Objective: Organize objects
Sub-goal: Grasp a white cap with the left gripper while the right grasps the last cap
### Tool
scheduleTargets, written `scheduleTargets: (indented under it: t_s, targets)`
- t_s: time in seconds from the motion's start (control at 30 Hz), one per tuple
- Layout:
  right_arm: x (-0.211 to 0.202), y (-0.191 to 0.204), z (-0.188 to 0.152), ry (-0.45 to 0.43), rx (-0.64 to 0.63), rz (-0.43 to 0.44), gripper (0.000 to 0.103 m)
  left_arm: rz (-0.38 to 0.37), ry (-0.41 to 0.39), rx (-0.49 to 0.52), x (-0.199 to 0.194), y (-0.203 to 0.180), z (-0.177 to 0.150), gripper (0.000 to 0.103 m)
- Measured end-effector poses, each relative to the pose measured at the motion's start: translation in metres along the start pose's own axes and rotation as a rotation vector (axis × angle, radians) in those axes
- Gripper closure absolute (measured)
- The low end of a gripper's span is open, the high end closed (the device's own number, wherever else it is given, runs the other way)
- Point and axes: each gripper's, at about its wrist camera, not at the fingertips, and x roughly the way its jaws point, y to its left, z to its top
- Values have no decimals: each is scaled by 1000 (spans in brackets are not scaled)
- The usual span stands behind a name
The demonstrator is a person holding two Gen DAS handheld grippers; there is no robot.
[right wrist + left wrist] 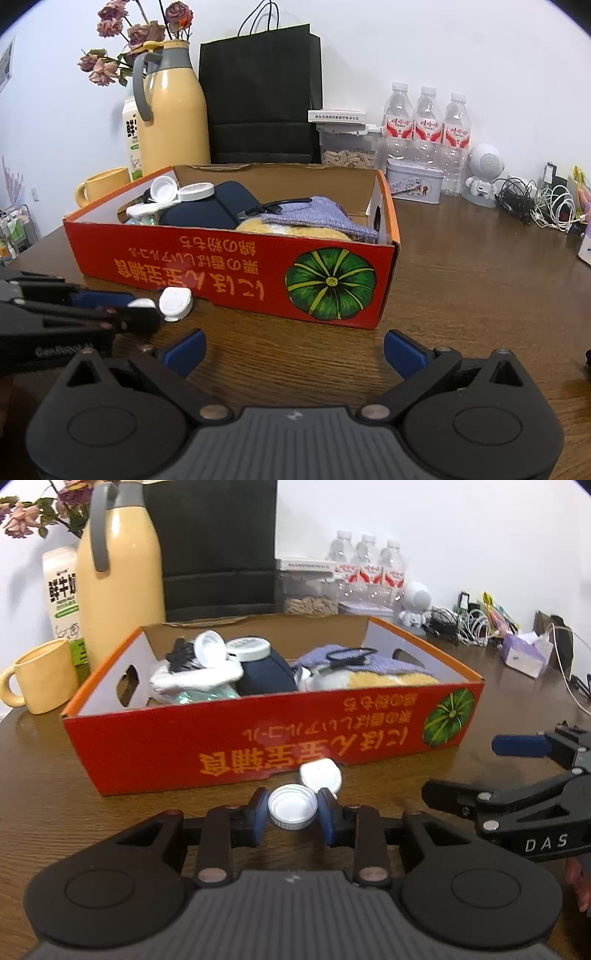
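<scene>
Left gripper (293,814) was clamped on a white cap (293,811) low over the table (55,782), right at the red box (258,734). The hold looked shallow, so it could've popped out. A white flip lid (320,775) sat just behind, in the way. Right gripper (294,353) was wide apart, holding nothing
</scene>
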Motion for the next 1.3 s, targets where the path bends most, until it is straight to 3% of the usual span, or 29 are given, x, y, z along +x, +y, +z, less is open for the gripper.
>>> scheduleTargets:
  t_s: [0.3,0.6,0.87,1.13,1.27,1.3]
  targets:
    - [5,12,1,12,-7,17,0,22,-57,-24,-12,22,6,74]
    - [26,61,10,46,-41,49,2,56,-90,-37,-23,55,5,74]
    - [41,85,20,65,-20,42,40,51,-115,-36,-36,72,2,73]
    - [46,95,22,54,-24,22,59,35,-128,-35,-43,78,1,73]
    - [45,97,22,50,-27,27,77,33,-144,-34,-48,77,0,73]
    - [45,97,22,47,-28,26,77,33,-146,-34,-48,78,0,73]
